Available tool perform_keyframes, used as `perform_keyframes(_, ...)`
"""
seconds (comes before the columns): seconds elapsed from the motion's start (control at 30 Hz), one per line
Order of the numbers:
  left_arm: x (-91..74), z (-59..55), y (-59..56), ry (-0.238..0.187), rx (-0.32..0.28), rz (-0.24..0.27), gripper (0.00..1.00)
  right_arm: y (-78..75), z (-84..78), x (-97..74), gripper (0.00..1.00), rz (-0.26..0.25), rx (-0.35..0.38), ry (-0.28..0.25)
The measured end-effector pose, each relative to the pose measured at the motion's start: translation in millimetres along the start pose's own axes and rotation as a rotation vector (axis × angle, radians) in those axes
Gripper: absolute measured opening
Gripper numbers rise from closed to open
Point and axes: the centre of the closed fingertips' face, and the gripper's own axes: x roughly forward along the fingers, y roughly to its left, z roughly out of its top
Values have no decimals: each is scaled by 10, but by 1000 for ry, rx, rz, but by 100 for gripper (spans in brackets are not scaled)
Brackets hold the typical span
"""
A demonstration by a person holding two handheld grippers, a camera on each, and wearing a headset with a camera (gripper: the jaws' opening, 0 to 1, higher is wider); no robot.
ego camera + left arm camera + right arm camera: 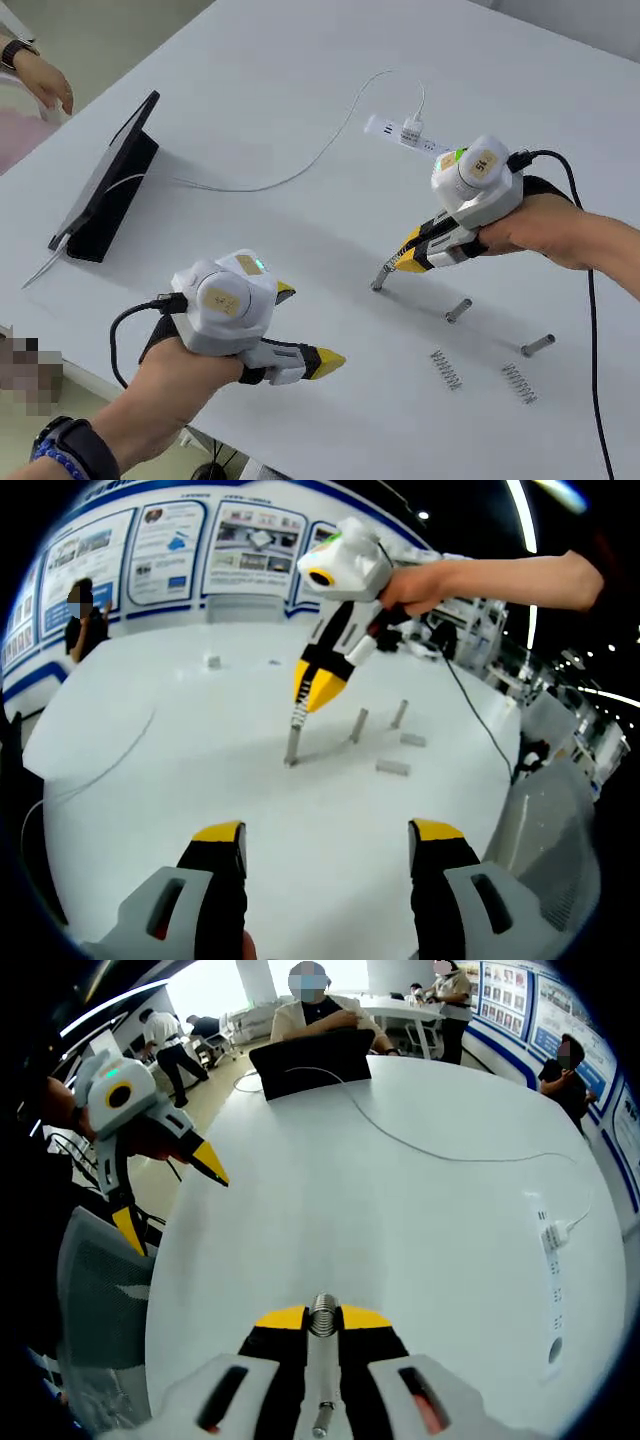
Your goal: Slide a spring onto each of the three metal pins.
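Spring (322, 1315) is being held clamped between the closed jaws of the right gripper (403, 262), end-on above the first pin (291, 744), apparently so that the coil's bore is lining up with the pin for threading. Second pin (458, 310) and third pin (537, 345) are standing bare just beyond the first pin. Near them, one loose spring (445, 368) and a second loose spring (518, 382) are lying ready. Left gripper (328, 835), jaws apart and gripping nothing, is hovering well apart from the first pin, probably to leave working room.
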Motion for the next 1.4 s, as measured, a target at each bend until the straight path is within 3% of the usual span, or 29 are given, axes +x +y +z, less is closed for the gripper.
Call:
perform_keyframes(1.0,-20,-70,19,9,-20,2,65,-1,-17,203,13,8,-68,50)
perform_keyframes(1.4,-27,-22,38,-2,-13,12,66,20,-43,270,13,-5,-108,73)
